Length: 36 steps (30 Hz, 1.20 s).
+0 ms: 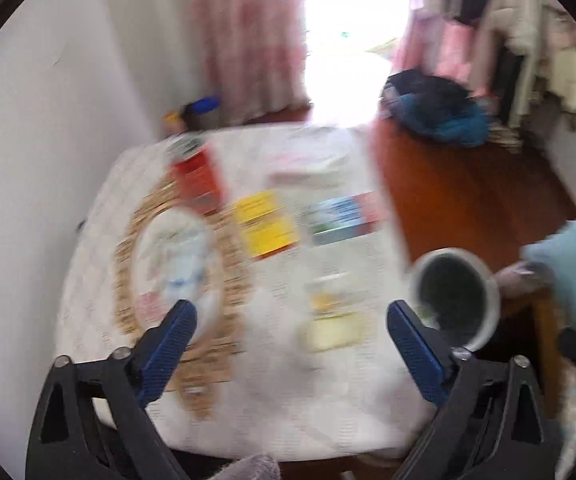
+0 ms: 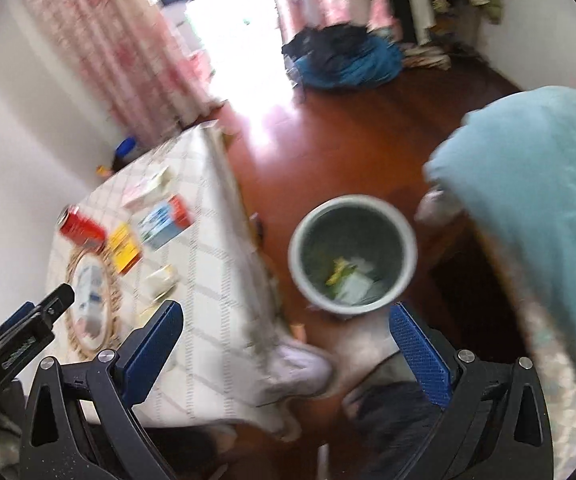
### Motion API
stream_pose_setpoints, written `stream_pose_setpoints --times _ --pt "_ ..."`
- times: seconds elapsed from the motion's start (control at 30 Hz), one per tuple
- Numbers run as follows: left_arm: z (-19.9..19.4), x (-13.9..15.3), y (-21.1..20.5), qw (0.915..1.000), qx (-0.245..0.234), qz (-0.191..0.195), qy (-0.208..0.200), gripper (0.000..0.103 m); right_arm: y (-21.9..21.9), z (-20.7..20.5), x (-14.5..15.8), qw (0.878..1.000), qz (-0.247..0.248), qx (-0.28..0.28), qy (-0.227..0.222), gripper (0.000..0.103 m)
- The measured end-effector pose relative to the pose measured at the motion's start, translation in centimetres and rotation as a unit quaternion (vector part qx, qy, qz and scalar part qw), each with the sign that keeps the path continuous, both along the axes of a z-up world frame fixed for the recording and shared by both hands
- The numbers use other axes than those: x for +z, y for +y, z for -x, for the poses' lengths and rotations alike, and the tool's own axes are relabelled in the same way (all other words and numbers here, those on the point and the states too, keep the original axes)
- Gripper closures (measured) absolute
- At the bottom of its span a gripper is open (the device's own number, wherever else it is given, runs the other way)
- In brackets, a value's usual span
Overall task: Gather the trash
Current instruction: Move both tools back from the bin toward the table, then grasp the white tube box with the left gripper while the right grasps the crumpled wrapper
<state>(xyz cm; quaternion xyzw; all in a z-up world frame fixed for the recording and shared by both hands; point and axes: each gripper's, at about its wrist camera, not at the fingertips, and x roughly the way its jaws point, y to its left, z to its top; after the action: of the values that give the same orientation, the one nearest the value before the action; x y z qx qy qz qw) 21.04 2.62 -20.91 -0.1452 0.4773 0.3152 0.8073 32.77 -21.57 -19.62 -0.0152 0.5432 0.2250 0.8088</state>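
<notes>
My left gripper stands open over a white-clothed table, with nothing between its blue fingers. On the cloth lie a red can, a yellow box, a blue and red box and a small pale packet. A round grey bin stands on the wood floor beside the table, with yellow and white scraps inside. My right gripper is open and empty, just short of the bin. The can and boxes show at its left.
A patterned plate sits on a woven mat. A light blue cloth lies over wooden furniture right of the bin. A slipper lies by the table corner. A clothes heap lies near the bright doorway.
</notes>
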Motion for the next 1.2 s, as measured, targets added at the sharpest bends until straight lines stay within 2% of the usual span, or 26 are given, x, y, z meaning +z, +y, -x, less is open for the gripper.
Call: stream_pose_setpoints --times 0.13,0.33,0.43,0.57,0.6,0.63,0.7,0.87,0.97,1.0,1.07,1.13,1.2 --pt "3.4 -3.8 5.7 0.9965 0.056 -0.018 0.059 0.001 6.2 0.8 -3.5 0.998 0.009 0.053 0.039 0.000" --pt "7.3 -8.3 10.3 0.9882 0.110 -0.002 0.107 0.001 14.2 2.2 -9.0 0.990 0.036 0.113 0.081 0.000" --pt "8.0 -9.9 11.5 0.9857 0.117 0.010 0.121 0.001 16.9 2.1 -10.9 0.987 0.048 0.119 0.093 0.000" --pt "7.6 -10.5 12.9 0.9859 0.111 0.032 0.121 0.001 19.5 1.2 -12.5 0.987 0.053 0.119 0.091 0.000" --pt "7.1 -10.3 13.1 0.9864 0.108 0.039 0.118 0.001 20.1 0.8 -12.8 0.987 0.052 0.119 0.092 0.004" --pt "6.7 -10.1 13.5 0.9869 0.103 0.045 0.115 0.001 20.6 0.5 -13.1 0.987 0.048 0.117 0.096 0.014" --pt "5.3 -9.7 14.1 0.9881 0.092 0.047 0.114 0.001 21.2 -0.4 -13.9 0.986 0.040 0.109 0.116 0.028" --pt "1.4 -10.1 15.5 0.9910 0.037 0.065 0.111 0.002 22.0 -1.7 -15.4 0.984 0.027 0.087 0.151 0.031" --pt "-0.9 -11.4 16.2 0.9889 0.015 0.080 0.124 0.002 22.2 -2.0 -16.1 0.982 0.019 0.081 0.170 0.041" --pt "-1.5 -11.9 16.4 0.9884 0.007 0.084 0.126 0.003 22.3 -2.1 -16.3 0.981 0.015 0.079 0.175 0.048" --pt "-2.4 -12.6 16.5 0.9869 -0.002 0.087 0.136 0.015 22.3 -2.2 -16.5 0.981 0.015 0.078 0.178 0.056" --pt "-2.9 -13.3 16.8 0.9851 -0.003 0.089 0.147 0.041 22.4 -2.2 -16.5 0.981 0.010 0.076 0.178 0.070" --pt "-2.8 -13.7 17.1 0.9842 0.002 0.102 0.145 0.048 22.4 -2.2 -16.4 0.981 0.010 0.077 0.178 0.074"
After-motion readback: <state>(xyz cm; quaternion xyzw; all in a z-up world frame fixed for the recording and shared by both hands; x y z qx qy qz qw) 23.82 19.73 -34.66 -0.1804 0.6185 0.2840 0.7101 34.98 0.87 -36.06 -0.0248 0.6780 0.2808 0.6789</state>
